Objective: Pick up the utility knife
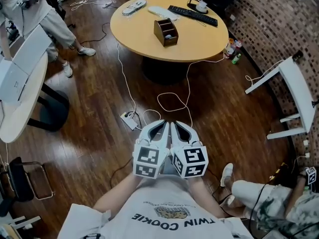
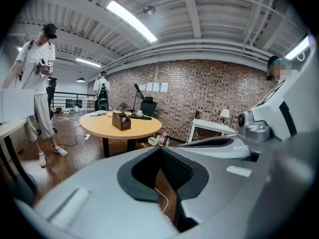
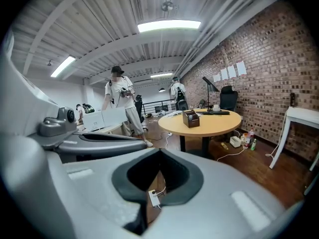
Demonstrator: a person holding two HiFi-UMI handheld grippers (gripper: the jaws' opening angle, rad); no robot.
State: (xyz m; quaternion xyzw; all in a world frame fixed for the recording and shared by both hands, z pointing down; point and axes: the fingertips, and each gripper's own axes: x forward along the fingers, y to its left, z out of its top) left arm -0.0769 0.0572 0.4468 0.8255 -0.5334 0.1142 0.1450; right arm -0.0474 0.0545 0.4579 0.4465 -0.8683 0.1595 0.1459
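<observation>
My left gripper (image 1: 163, 124) and right gripper (image 1: 175, 125) are held side by side over the wooden floor, close to my chest, both shut with nothing between the jaws. In the left gripper view the left gripper (image 2: 160, 148) points toward a round wooden table (image 2: 99, 124) some way ahead. The right gripper (image 3: 159, 151) faces the same table (image 3: 214, 124). On the table (image 1: 199, 44) stand a brown organizer box (image 1: 165, 32), a black keyboard (image 1: 192, 15) and a cup (image 1: 201, 6). I cannot make out a utility knife in any view.
A power strip (image 1: 129, 119) and white cables (image 1: 172, 101) lie on the floor between me and the table. A white desk (image 1: 20, 98) stands at left, a tipped white table (image 1: 294, 88) at right. One person (image 1: 55, 19) stands far left, another's legs (image 1: 259, 193) show lower right.
</observation>
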